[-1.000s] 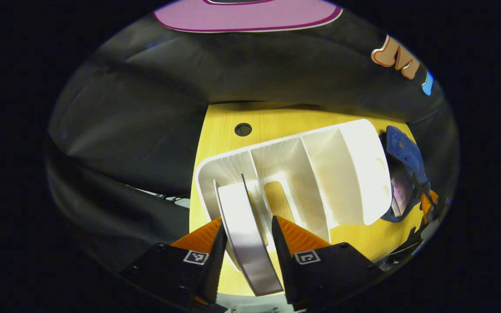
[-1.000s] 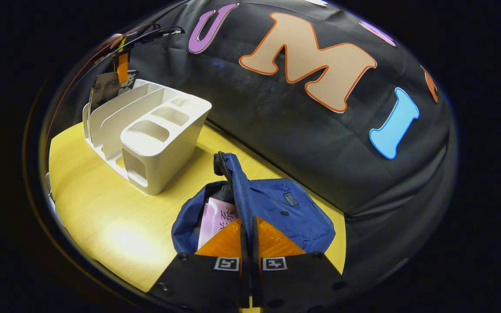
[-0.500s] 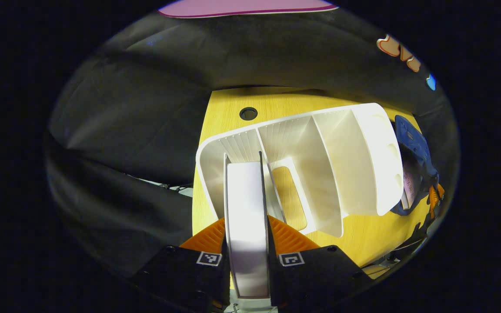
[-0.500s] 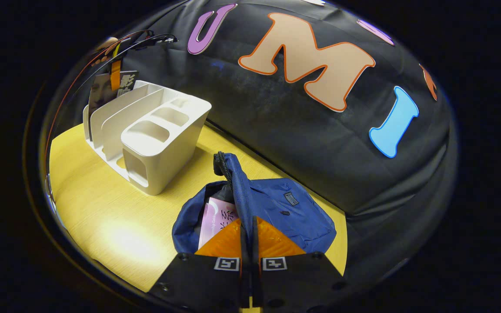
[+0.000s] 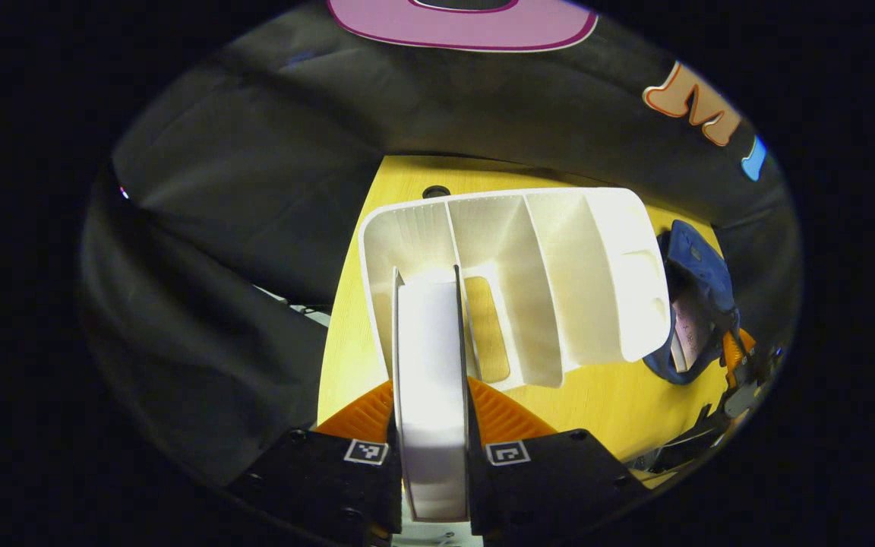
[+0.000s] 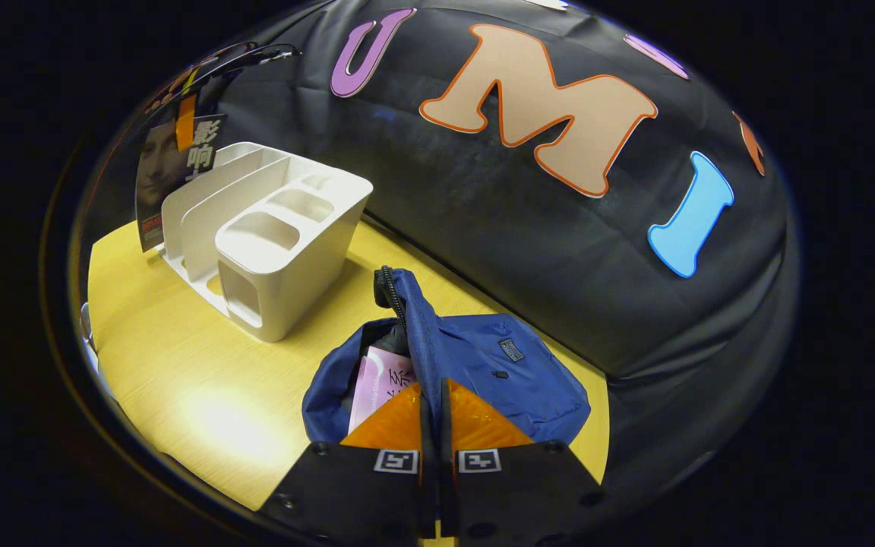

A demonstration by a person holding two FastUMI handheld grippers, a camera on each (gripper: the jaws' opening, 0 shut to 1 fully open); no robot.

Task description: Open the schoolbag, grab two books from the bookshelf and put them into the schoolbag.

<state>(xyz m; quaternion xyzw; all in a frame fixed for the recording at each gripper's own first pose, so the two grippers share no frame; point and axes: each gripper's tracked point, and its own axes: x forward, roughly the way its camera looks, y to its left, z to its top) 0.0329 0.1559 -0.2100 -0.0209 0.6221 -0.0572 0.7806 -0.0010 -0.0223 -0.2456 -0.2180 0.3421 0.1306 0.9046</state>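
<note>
The left tool (image 5: pixel 431 414) is clamped on the book (image 5: pixel 428 380) standing upright in the bookshelf's (image 5: pixel 559 251) end slot, while the open schoolbag (image 5: pixel 692 304) lies beyond the shelf's far side, its flap pinched by the right tool (image 6: pixel 431 414).

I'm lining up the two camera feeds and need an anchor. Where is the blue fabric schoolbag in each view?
Left gripper view: the blue fabric schoolbag sits at the far right edge, beyond the white plastic bookshelf.
Right gripper view: it lies at bottom centre, just ahead of the right gripper, its mouth open with a pink book inside.
Shared landmark: the white bookshelf, to the upper left of the bag here.
</note>
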